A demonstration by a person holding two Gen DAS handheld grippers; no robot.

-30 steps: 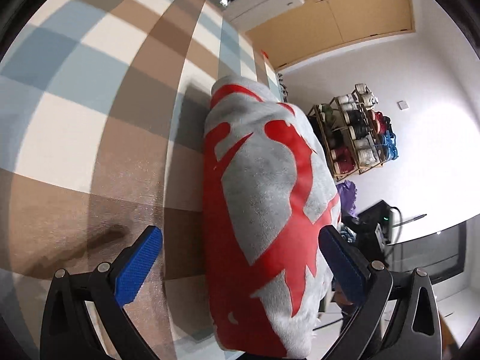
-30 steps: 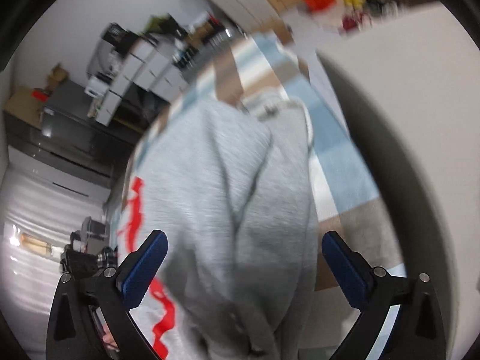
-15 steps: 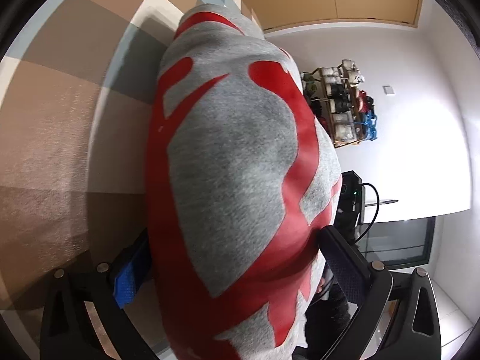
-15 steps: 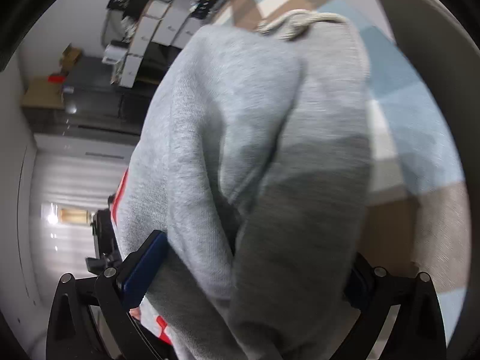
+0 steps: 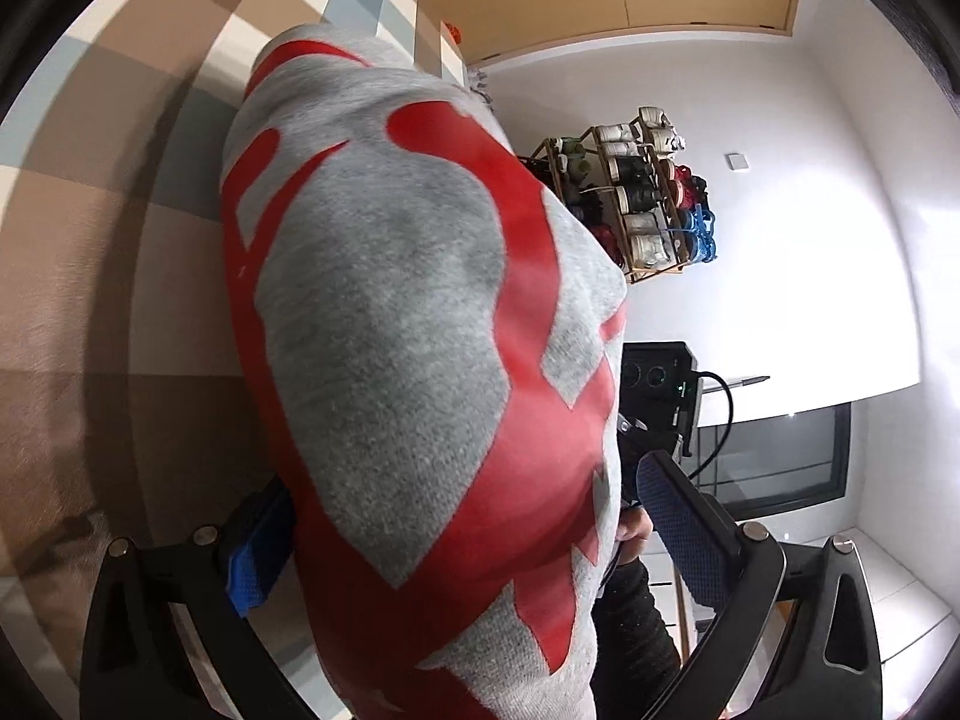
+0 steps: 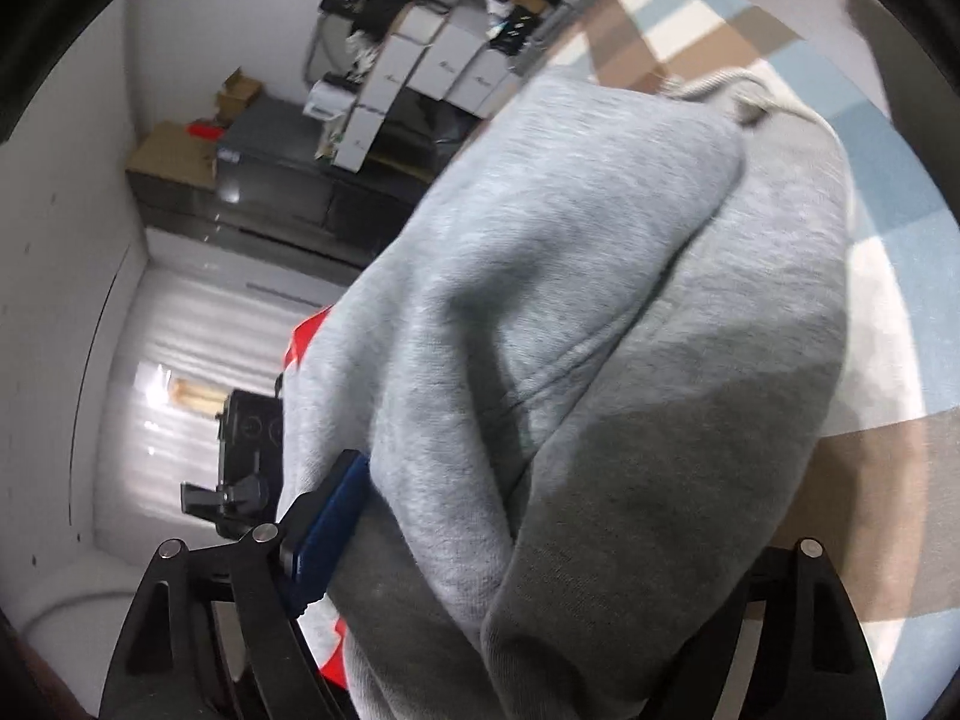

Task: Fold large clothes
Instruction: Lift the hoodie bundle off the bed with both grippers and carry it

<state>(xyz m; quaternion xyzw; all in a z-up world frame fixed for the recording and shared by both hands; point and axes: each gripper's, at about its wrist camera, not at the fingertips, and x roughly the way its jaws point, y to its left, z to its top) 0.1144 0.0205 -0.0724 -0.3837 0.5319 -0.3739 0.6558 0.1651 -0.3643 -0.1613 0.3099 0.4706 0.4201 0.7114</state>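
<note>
Left wrist view is showing the grey sweatshirt (image 5: pixel 420 360) with its red print already bundled into a thick folded stack, lying on the checked bedcover (image 5: pixel 90 252) near its edge. The left hand-held gripper (image 5: pixel 468 540) is straddling the end of that stack with its jaws wide; the right blue pad (image 5: pixel 678 534) is standing clear of the cloth, so it is not gripping anything, and the other pad is half hidden behind the fabric.

In the right wrist view, the right hand-held gripper (image 6: pixel 540 558) is closing its jaws around the plain grey end of the stack, with the cloth filling the space between them; its left pad (image 6: pixel 330 516) is touching the fabric, the other is hidden.

Judging by the compact shape, the folding itself is looking largely done; lifting or squaring off the bundle seems to be what is remaining.
</note>
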